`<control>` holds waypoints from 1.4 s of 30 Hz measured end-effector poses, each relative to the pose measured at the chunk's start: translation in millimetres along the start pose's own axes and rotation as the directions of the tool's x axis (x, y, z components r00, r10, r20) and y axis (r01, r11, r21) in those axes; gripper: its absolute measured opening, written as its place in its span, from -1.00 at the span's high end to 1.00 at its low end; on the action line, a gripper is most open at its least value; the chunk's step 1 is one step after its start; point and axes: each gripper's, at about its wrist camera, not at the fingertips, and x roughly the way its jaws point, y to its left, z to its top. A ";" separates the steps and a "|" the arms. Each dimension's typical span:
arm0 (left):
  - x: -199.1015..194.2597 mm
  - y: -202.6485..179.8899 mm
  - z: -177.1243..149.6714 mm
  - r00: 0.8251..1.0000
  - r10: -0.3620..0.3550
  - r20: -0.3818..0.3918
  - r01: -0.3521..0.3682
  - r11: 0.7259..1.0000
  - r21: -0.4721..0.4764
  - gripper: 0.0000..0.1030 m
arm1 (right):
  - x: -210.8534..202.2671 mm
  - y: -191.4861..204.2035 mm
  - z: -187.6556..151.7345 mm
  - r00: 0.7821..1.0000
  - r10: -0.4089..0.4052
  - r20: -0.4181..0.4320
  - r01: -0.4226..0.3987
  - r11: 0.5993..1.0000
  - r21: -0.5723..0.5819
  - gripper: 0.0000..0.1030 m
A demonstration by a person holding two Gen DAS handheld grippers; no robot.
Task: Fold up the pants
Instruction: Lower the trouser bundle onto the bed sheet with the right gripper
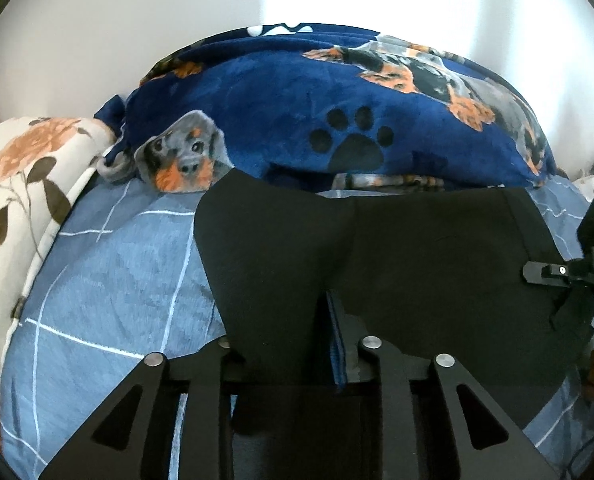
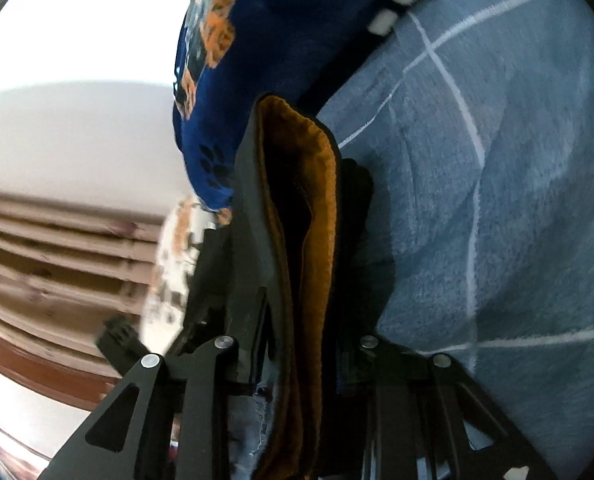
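The left gripper (image 1: 297, 320) has its jaws around a fold of the black pants (image 1: 417, 252), the cloth running down between them; whether the pads press on it or stand just loose I cannot tell. Beyond those jaws the pants spread flat and wide across the bed (image 1: 109, 280), a blue sheet crossed by thin white lines.

The right gripper (image 2: 297, 264) has its jaws pinching a thick bunch of the pants (image 2: 253, 220) — the black outer cloth and the orange-brown lining (image 2: 317, 208) stand up between them in a tall fold. In the left wrist view this gripper (image 1: 545, 273) sits at the far right edge of the garment.

Past the far edge of the pants, ahead of the left jaws, lies a heaped navy blanket (image 1: 277, 100) printed with dogs and paw marks, and to its left a white pillow (image 1: 25, 184) with orange flowers. Behind both rises a pale wall (image 1: 117, 20).
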 end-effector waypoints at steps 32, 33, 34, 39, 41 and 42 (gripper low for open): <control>11.0 13.6 -14.4 0.995 0.102 0.011 -0.100 0.991 -0.083 -0.42 | 29.4 71.7 -40.2 0.876 -0.398 0.274 0.482 0.760 -0.436 -0.26; 11.2 13.7 -14.6 0.995 0.103 0.011 -0.102 0.991 -0.083 -0.42 | 30.1 72.3 -40.4 0.874 -0.401 0.276 0.485 0.756 -0.439 -0.26; 11.3 13.6 -14.7 0.994 0.105 0.011 -0.103 0.991 -0.083 -0.43 | 30.6 73.0 -40.8 0.871 -0.404 0.279 0.490 0.752 -0.441 -0.26; 10.9 13.6 -14.6 0.994 0.112 0.013 -0.111 0.991 -0.078 -0.44 | 32.0 75.1 -42.7 0.858 -0.419 0.297 0.512 0.735 -0.445 -0.30; 10.2 13.1 -14.6 0.993 0.119 0.015 -0.117 0.990 -0.076 -0.45 | 32.9 75.9 -43.9 0.852 -0.426 0.305 0.523 0.728 -0.444 -0.33; 9.9 12.9 -14.7 0.992 0.123 0.015 -0.121 0.990 -0.075 -0.46 | 33.6 76.4 -44.4 0.847 -0.431 0.311 0.531 0.722 -0.444 -0.38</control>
